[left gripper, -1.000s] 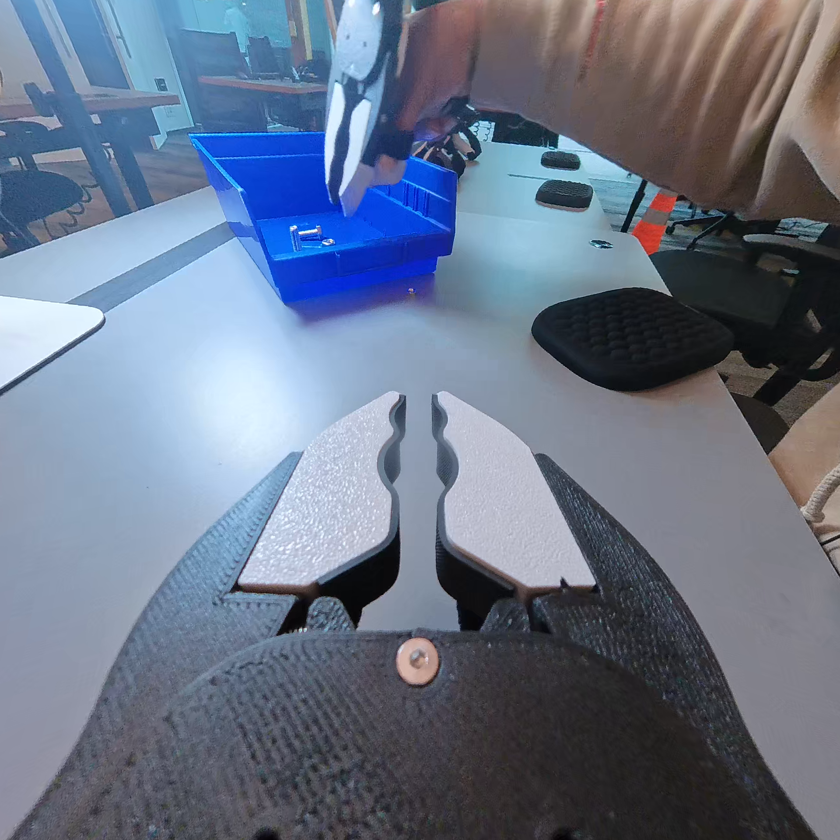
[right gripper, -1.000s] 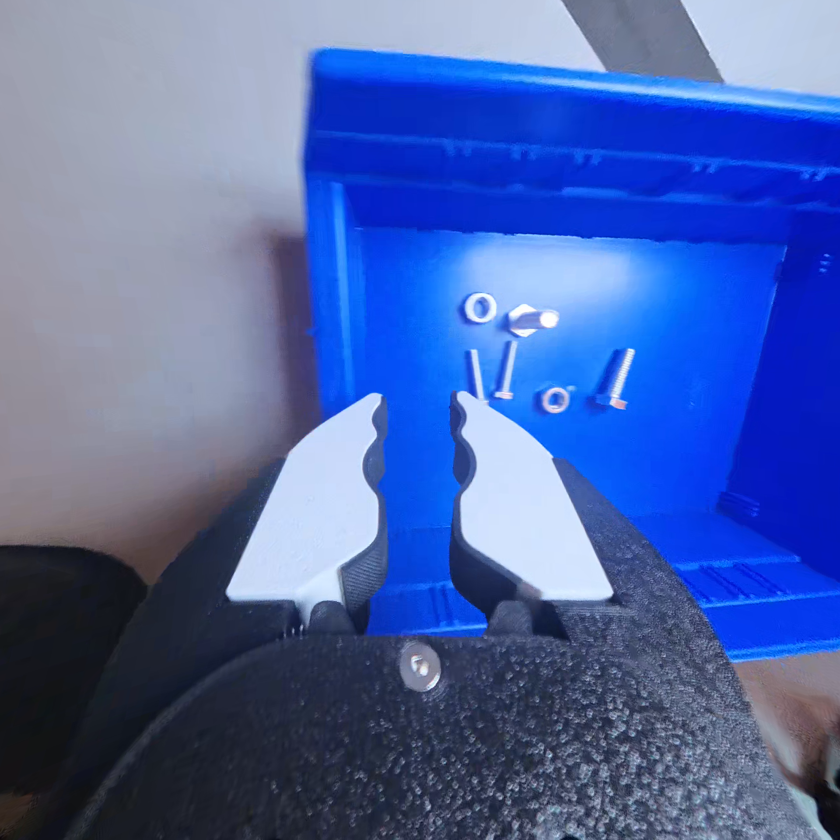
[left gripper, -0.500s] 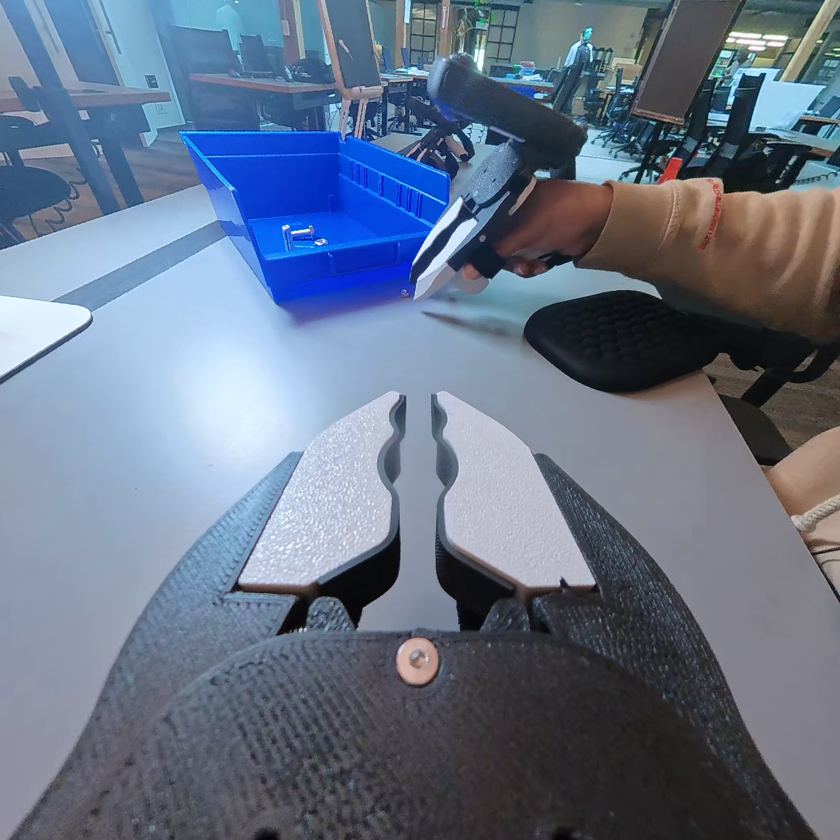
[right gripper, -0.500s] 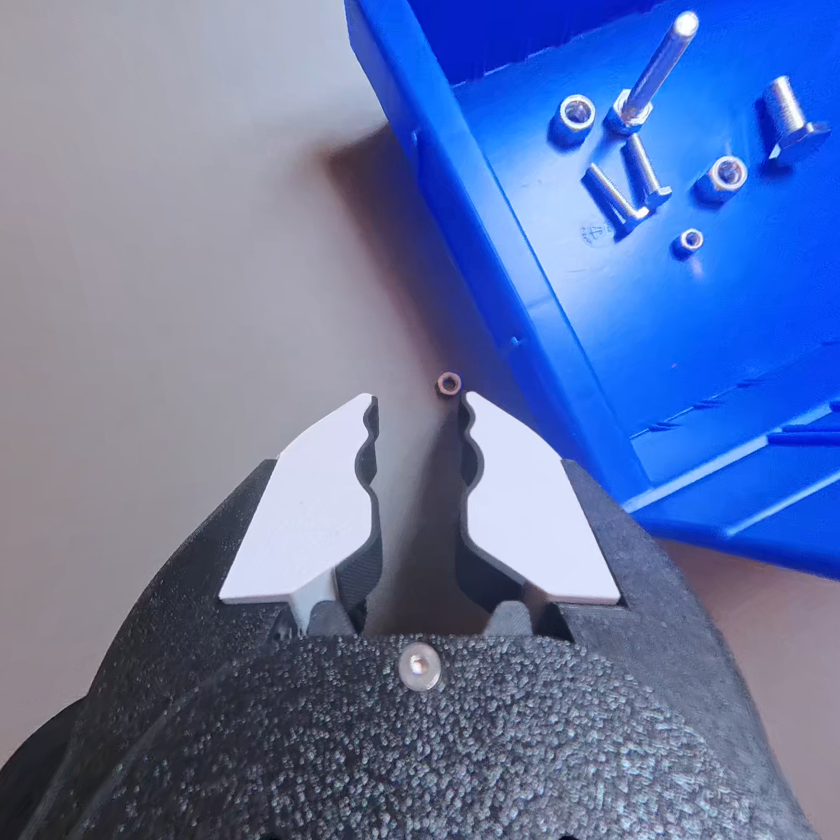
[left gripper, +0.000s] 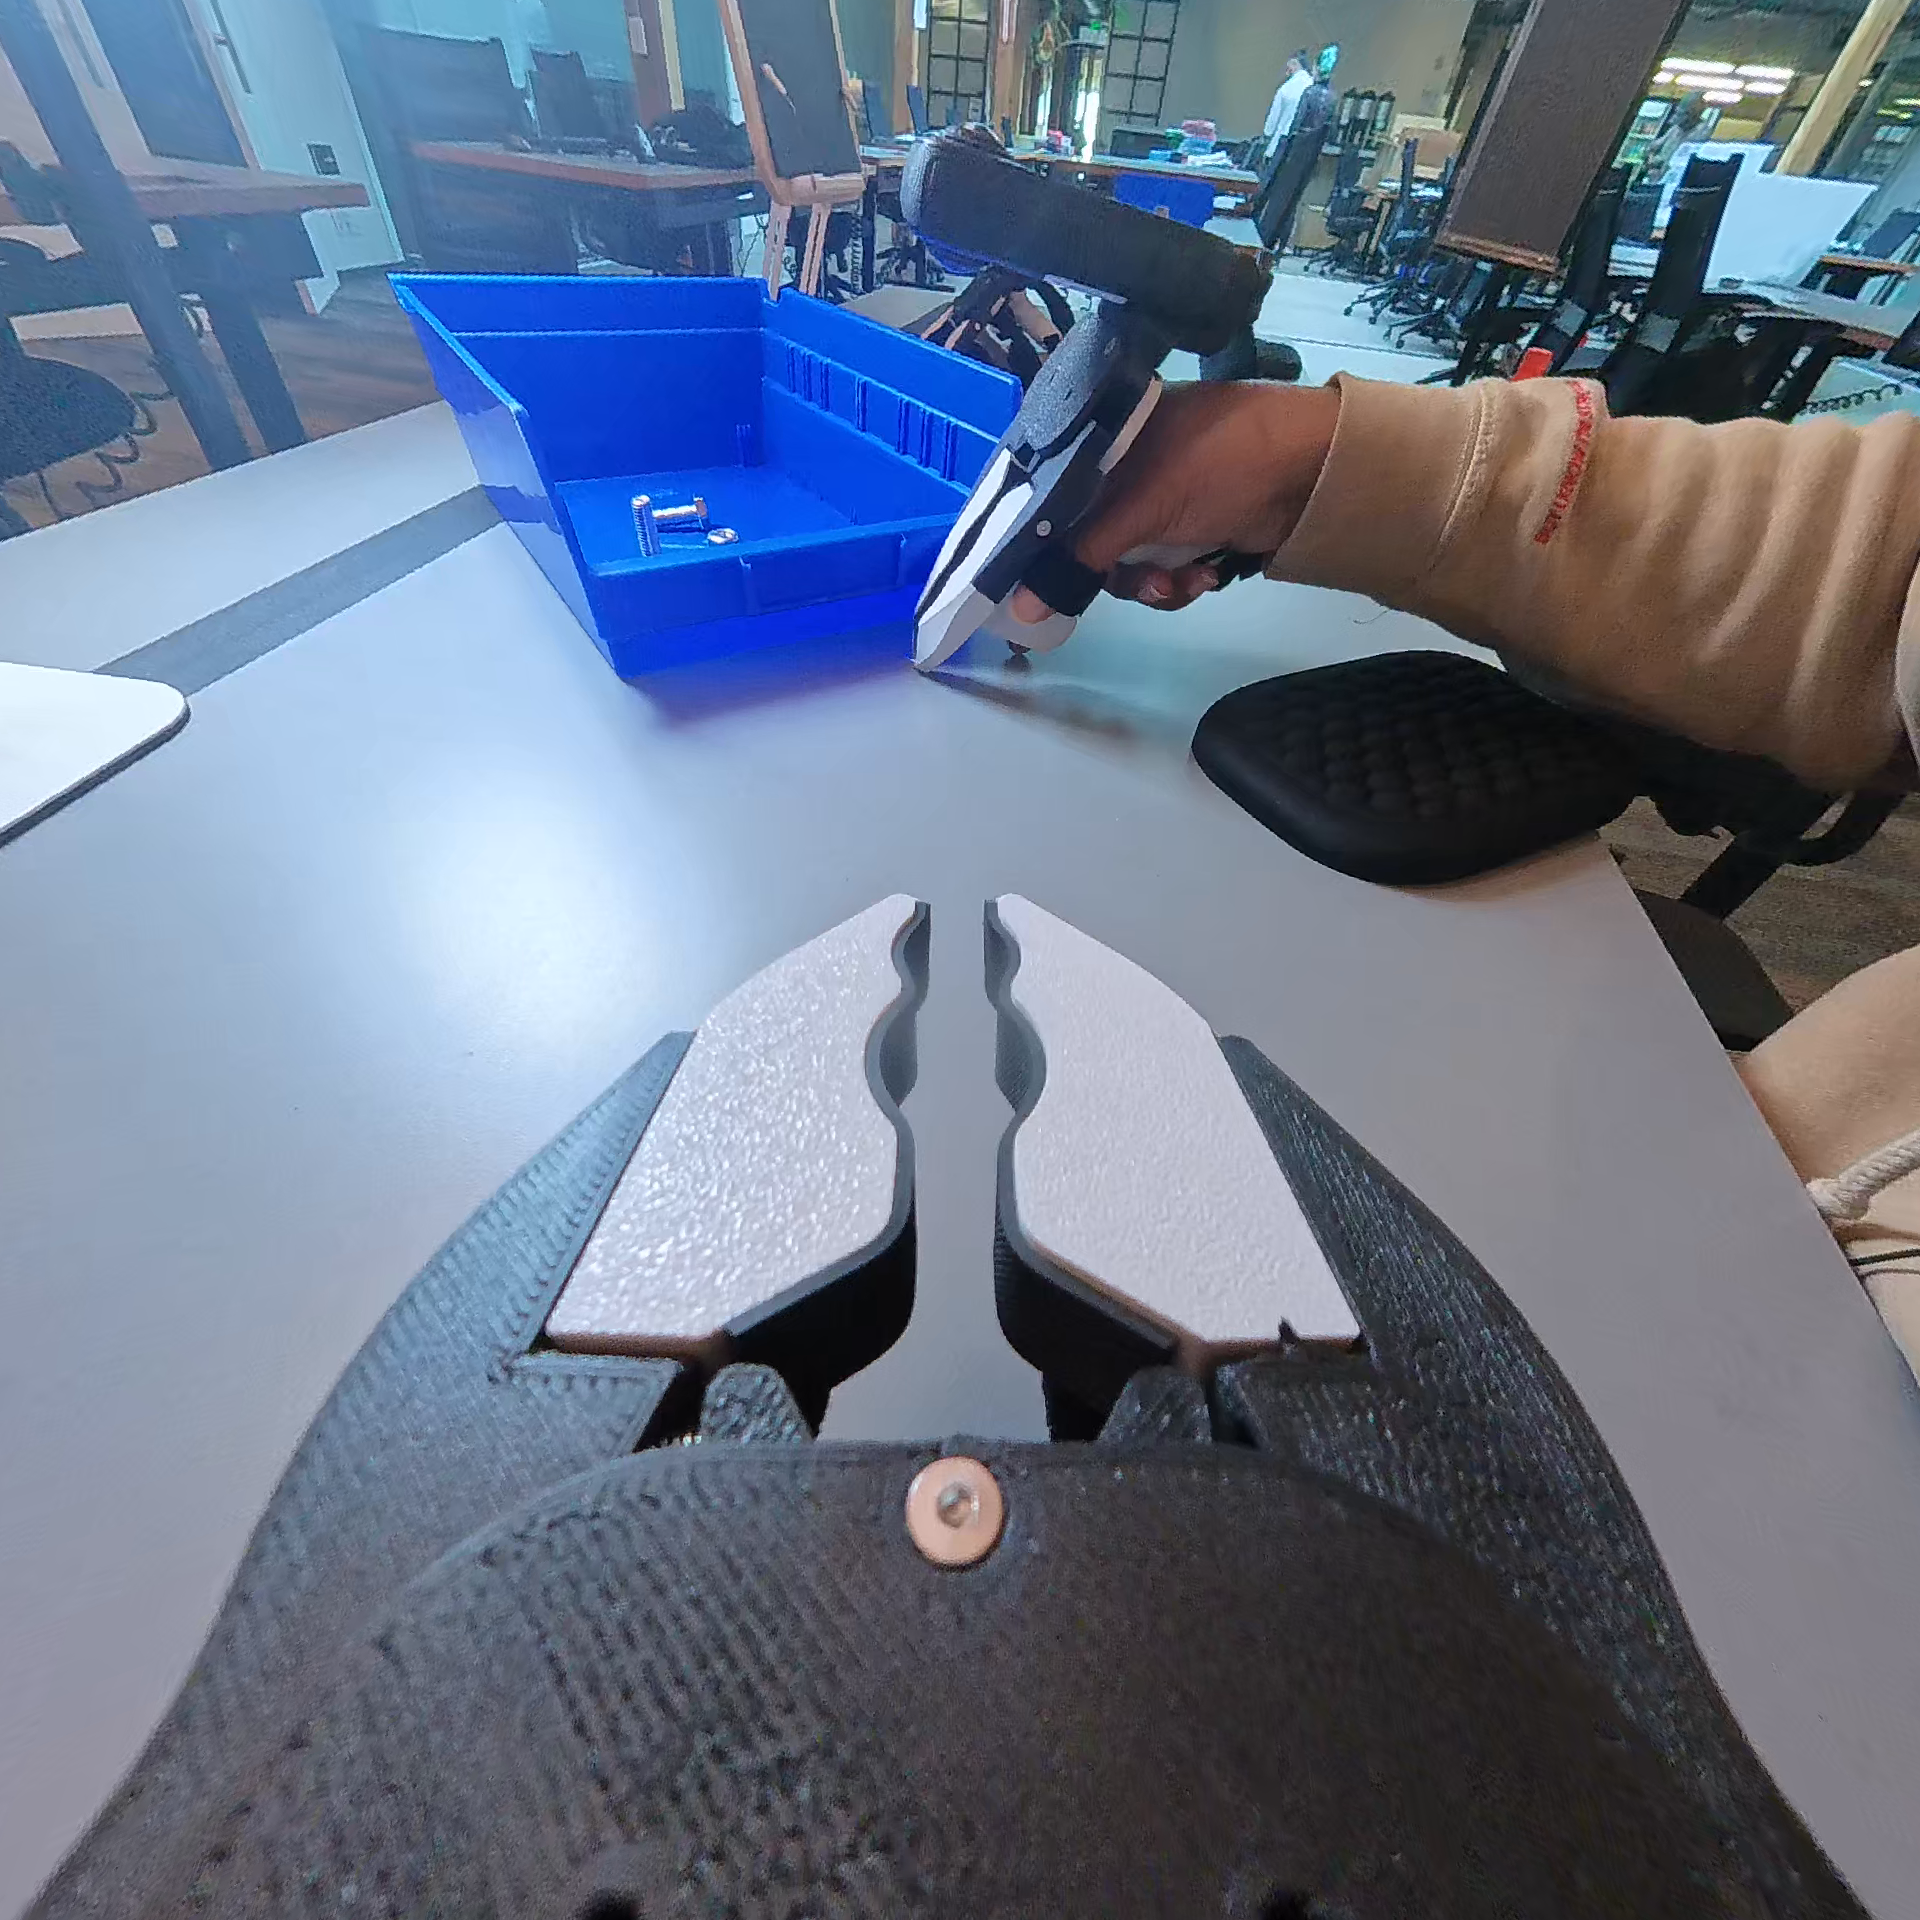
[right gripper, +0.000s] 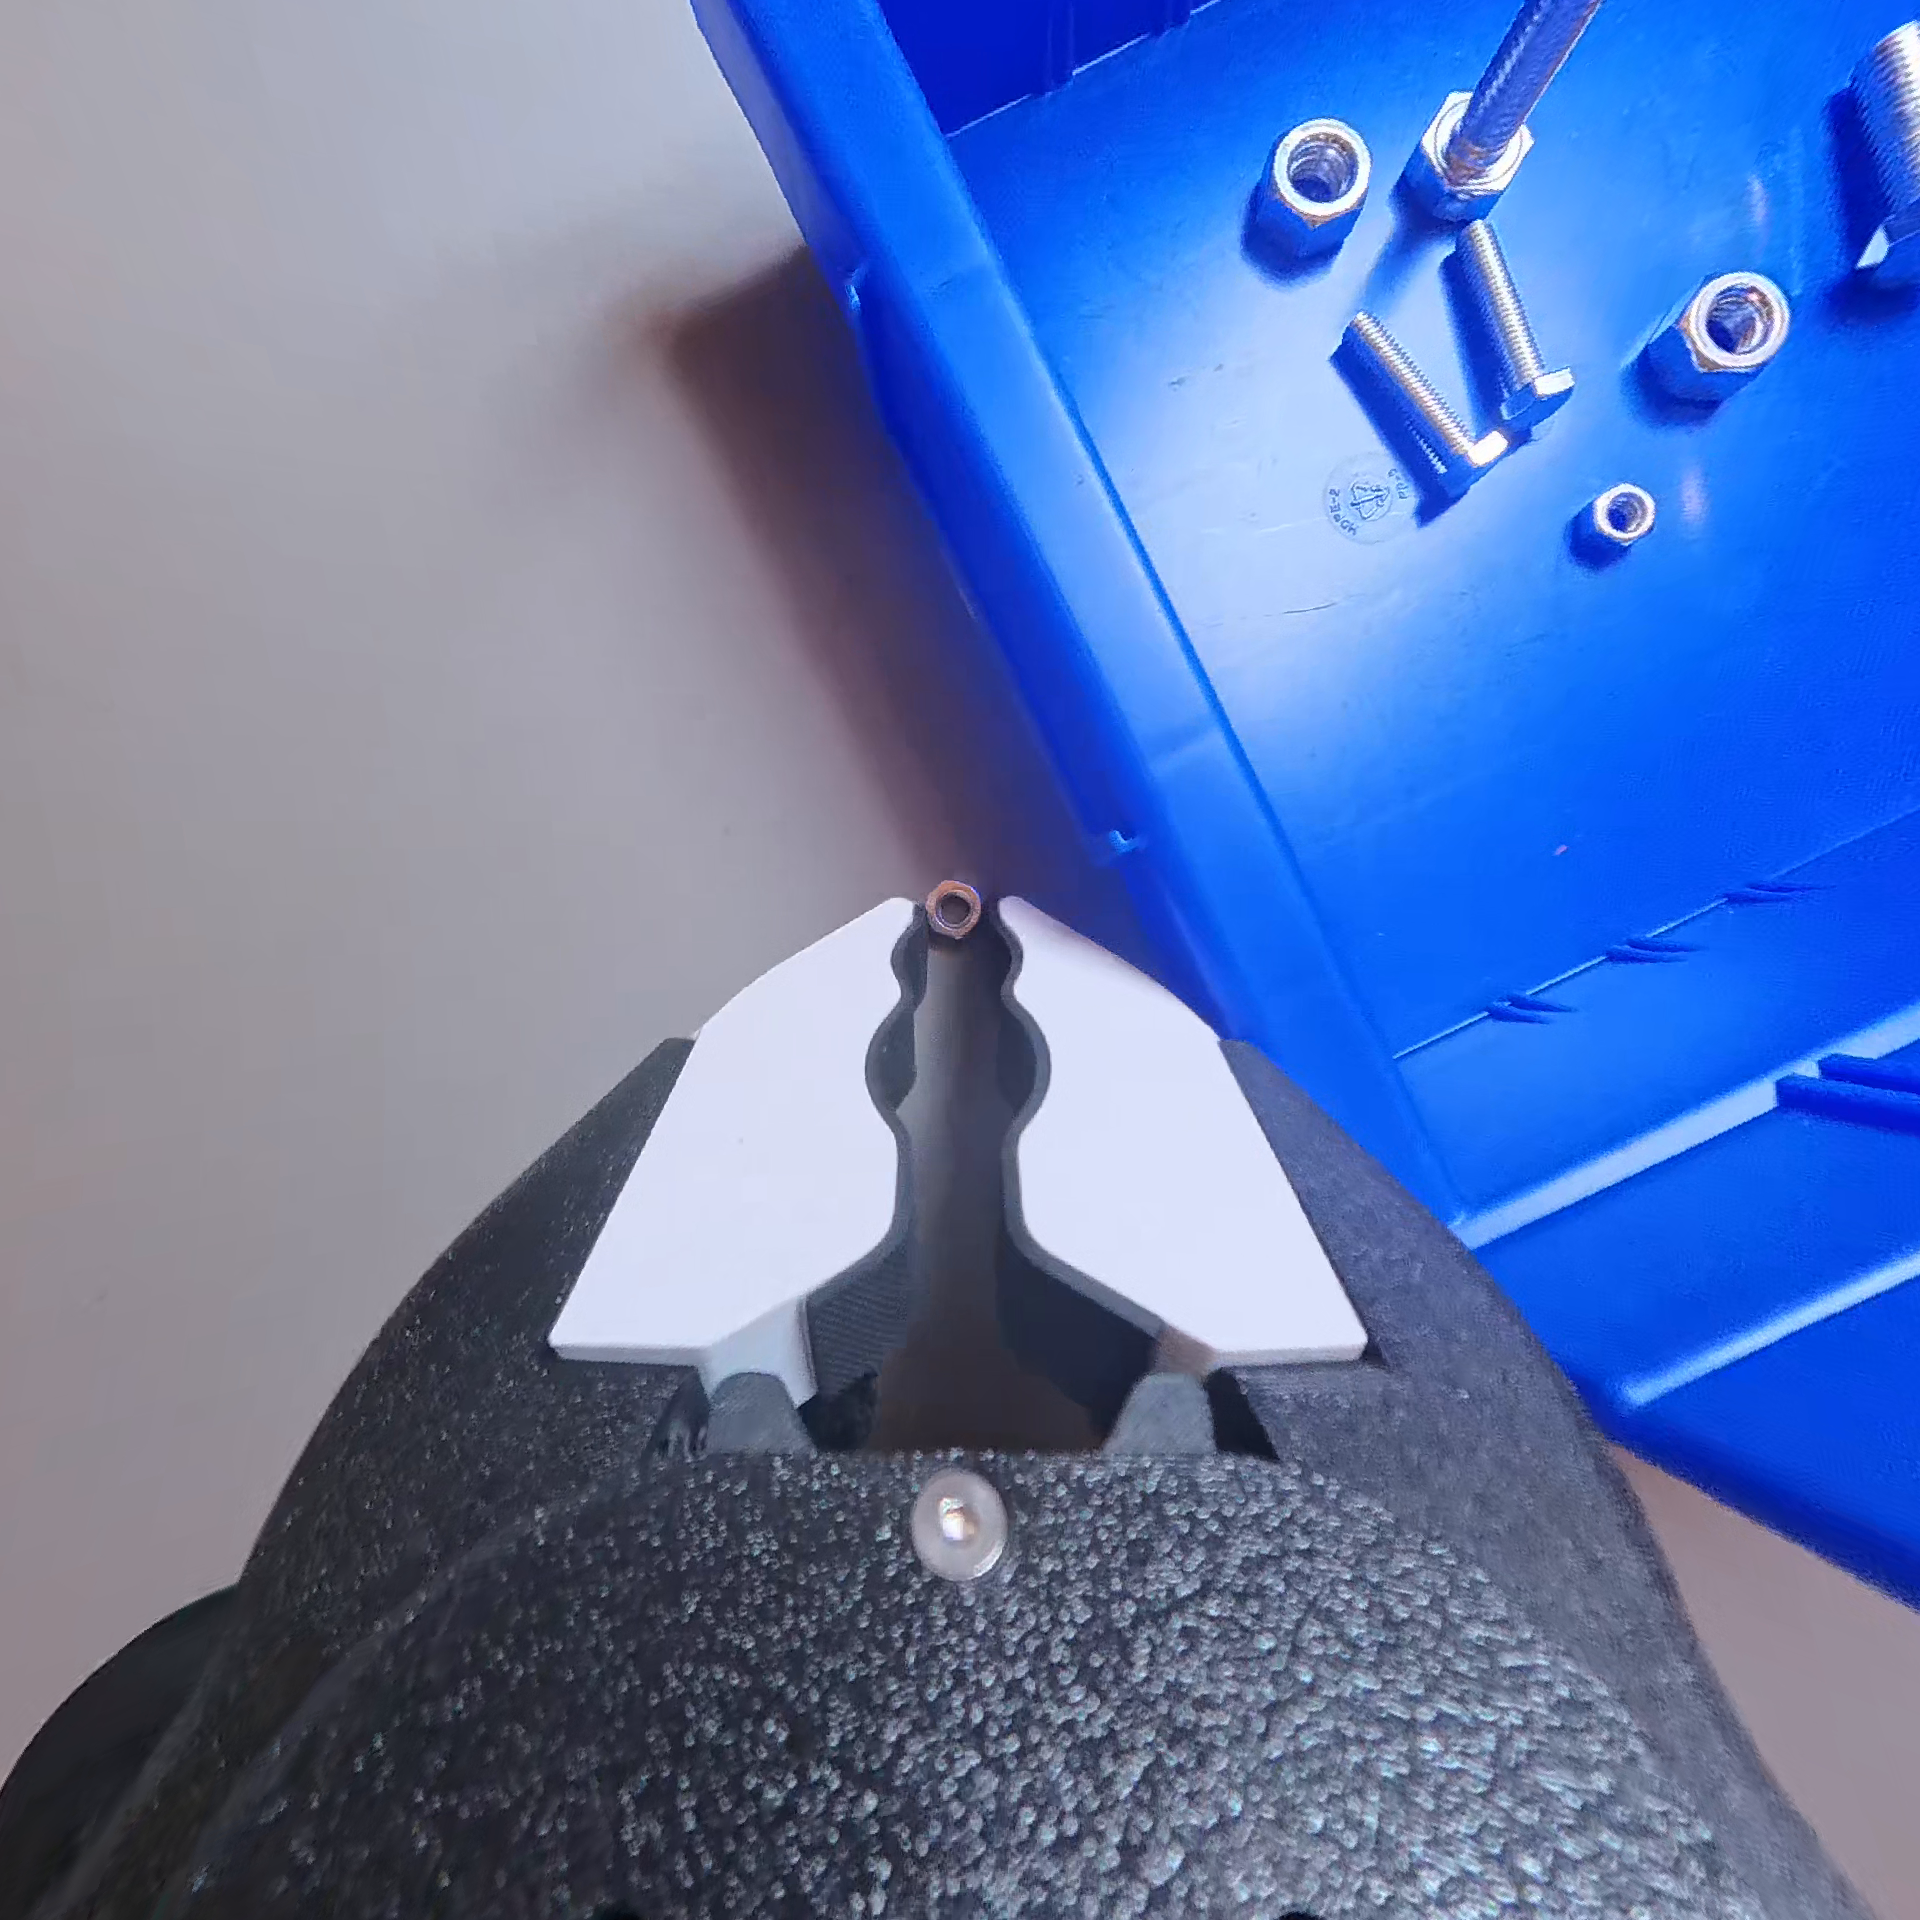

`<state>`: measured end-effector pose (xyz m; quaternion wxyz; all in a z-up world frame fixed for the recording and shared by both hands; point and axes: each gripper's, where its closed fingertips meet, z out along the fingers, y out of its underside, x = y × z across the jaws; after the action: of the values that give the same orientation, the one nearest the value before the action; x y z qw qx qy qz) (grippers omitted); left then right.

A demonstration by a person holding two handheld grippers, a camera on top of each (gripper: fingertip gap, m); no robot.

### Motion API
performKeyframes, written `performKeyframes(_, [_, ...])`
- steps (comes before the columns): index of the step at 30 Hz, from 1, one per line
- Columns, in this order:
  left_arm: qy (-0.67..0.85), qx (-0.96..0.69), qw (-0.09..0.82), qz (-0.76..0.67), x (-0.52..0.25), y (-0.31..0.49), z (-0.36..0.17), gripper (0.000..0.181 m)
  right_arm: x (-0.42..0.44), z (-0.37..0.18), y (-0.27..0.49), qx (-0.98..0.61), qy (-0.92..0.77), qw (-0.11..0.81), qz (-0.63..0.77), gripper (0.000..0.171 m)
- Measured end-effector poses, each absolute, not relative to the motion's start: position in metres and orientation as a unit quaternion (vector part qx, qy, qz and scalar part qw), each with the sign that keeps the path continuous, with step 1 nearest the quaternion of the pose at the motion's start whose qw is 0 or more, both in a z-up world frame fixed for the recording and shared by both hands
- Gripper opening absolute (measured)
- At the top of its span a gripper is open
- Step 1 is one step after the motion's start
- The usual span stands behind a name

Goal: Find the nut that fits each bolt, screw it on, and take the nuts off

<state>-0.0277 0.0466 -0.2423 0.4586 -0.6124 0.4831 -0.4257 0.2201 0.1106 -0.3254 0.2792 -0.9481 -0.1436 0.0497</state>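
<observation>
1. Since half a second ago the right tool point(right gripper: 956, 914) has dropped toward the bench point(right gripper: 364, 520) and narrowed: its tips now bracket the small brown nut point(right gripper: 953, 911), which earlier sat just ahead of them.
2. Right tool state: tips pinched in close on the nut's flanks. Contact looks made, but I can't tell whether it's clamped firm.
3. Left tool point(left gripper: 954, 914): idle low over the bench, narrow gap, nothing in it. Unchanged across frames.
4. Nut location: on the bench, just outside the blue bin point(right gripper: 1039, 468), near its wall and front corner. Remaining nuts and bolts point(right gripper: 1496, 301) lie on the bin floor.
5. Handling, judged: tiny, light, rigid metal. Likely slippery, may squirt out or flip under a pinch. Grip across opposite flats at the very tips; little margin.
6. Orientation: nut lies flat, bore axis vertical, hole facing the camera. No real long axis.
7. Loose bolts in the bin lie on their sides, and one stands upright.
</observation>
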Motion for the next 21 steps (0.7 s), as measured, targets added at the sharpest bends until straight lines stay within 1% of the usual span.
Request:
performKeyframes(3, [0.483, -0.612, 0.459, -0.425, -0.028, 0.047, -0.242, 0.010, 0.203, -0.317, 0.106, -0.939, -0.159, 0.287, 0.105, 0.010])
performKeyframes(6, [0.482, -0.614, 0.458, -0.425, -0.028, 0.048, -0.243, 0.009, 0.195, -0.271, 0.115, -0.914, -0.168, 0.341, 0.141, 0.010])
performKeyframes(9, [0.479, -0.616, 0.455, -0.429, -0.029, 0.049, -0.244, 0.009, 0.211, -0.221, 0.141, -0.903, -0.188, 0.375, 0.094, 0.010])
performKeyframes(11, [0.478, -0.617, 0.454, -0.430, -0.029, 0.049, -0.244, 0.009, 0.226, -0.202, 0.165, -0.905, -0.199, 0.372, 0.060, 0.010])
performKeyframes(14, [0.481, -0.617, 0.455, -0.425, -0.029, 0.050, -0.245, 0.009, 0.258, -0.210, 0.206, -0.928, -0.196, 0.317, 0.013, 0.010])
performKeyframes(17, [0.484, -0.618, 0.459, -0.416, -0.030, 0.050, -0.245, 0.009, 0.283, -0.252, 0.230, -0.956, -0.191, 0.221, 0.015, 0.010])
performKeyframes(19, [0.484, -0.618, 0.462, -0.413, -0.031, 0.051, -0.245, 0.009, 0.297, -0.282, 0.230, -0.967, -0.207, 0.148, 0.003, 0.010])
performKeyframes(21, [0.482, -0.619, 0.463, -0.412, -0.032, 0.053, -0.245, 0.009, 0.309, -0.301, 0.225, -0.968, -0.231, 0.094, -0.019, 0.010])
